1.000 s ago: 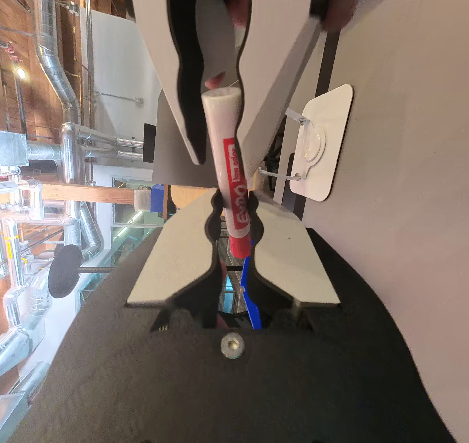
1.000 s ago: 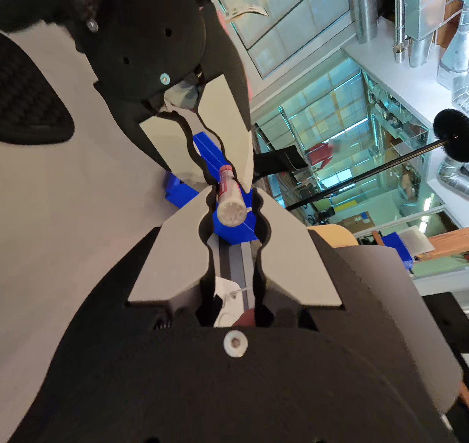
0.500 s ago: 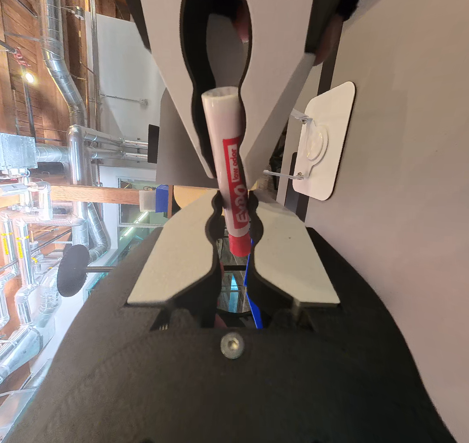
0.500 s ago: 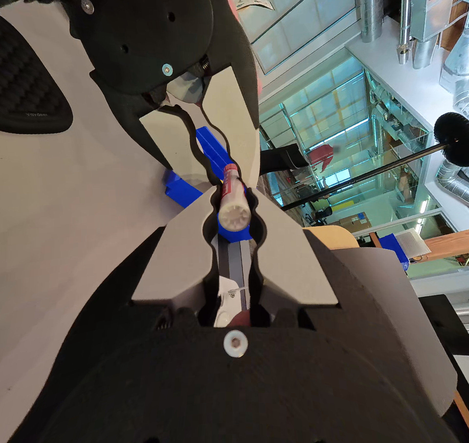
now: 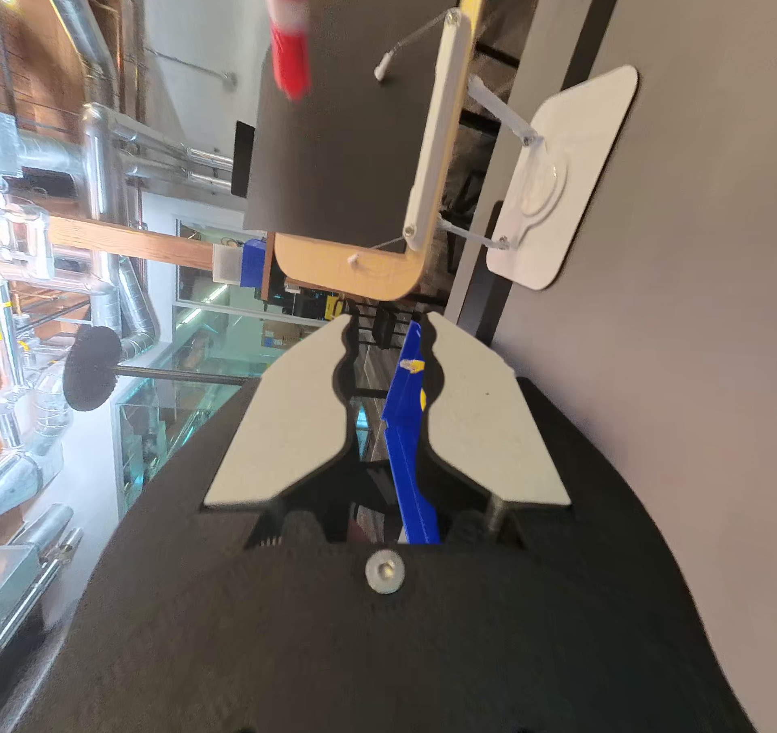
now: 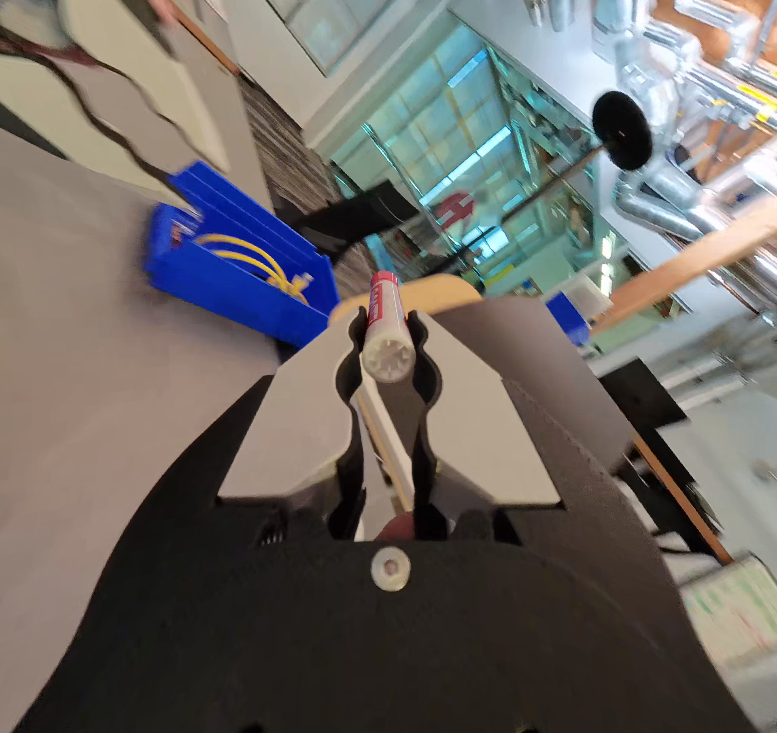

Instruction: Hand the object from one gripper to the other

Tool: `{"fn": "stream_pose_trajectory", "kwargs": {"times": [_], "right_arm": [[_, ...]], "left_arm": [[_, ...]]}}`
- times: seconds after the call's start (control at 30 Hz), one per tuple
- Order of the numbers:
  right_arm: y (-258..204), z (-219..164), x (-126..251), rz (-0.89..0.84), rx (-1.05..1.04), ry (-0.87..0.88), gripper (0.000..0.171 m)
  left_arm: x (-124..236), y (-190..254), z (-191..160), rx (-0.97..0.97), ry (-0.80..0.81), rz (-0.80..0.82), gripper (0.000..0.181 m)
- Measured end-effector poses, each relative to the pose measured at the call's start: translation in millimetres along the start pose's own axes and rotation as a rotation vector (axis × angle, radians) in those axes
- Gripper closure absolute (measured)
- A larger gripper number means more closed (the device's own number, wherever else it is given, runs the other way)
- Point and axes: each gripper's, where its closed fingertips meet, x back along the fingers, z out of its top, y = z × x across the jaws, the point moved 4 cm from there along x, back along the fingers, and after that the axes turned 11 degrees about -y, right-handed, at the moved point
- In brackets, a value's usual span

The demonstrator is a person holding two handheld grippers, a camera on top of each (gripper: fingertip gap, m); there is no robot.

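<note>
Right gripper [image 6: 386,326]: jaws pinch the white-barrelled, red-capped marker [image 6: 384,334] near its butt end, lower centre of the right wrist view, with the cap pointing away.

Left gripper [image 5: 389,334]: jaws spread and empty. In its view the marker [image 5: 290,40] shows blurred at the upper left, cut off by the top edge, well apart from the jaws.

The blue plastic bin [image 6: 235,267] sits near the grey tabletop [image 6: 84,334] edge at middle left and holds yellow cables [image 6: 260,263]; one bin corner is hidden behind the blurred left gripper.
</note>
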Motion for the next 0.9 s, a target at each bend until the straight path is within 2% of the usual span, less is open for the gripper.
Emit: {"fn": "stream_pose_trajectory", "kwargs": {"times": [0.17, 0.27, 0.5, 0.6, 0.73, 0.9], "right_arm": [[72.9, -75.4, 42.8, -0.238, -0.058, -0.222, 0.155], [105.1, -131.5, 76.8, -0.324, -0.168, -0.362, 0.154], [122.3, -254.0, 141.8, -0.374, -0.432, -0.671, 0.154], [108.7, -289.3, 146.3, -0.302, -0.520, -0.766, 0.154], [83.2, -319.7, 129.1, -0.170, -0.571, -0.837, 0.154], [62.5, -352.9, 111.3, -0.116, -0.575, -0.972, 0.153]], "left_arm": [[-9.0, 15.4, -6.5, 0.008, -0.020, -0.013, 0.163], [-13.3, 16.7, -2.9, 0.046, -0.010, -0.025, 0.164], [-25.4, 29.4, 8.9, 0.027, -0.001, -0.057, 0.165], [-29.3, 34.7, 13.5, 0.025, -0.001, -0.071, 0.166], [-32.4, 38.7, 15.6, 0.018, -0.005, -0.083, 0.165], [-31.8, 40.8, 8.9, 0.025, -0.018, -0.089, 0.165]]}}
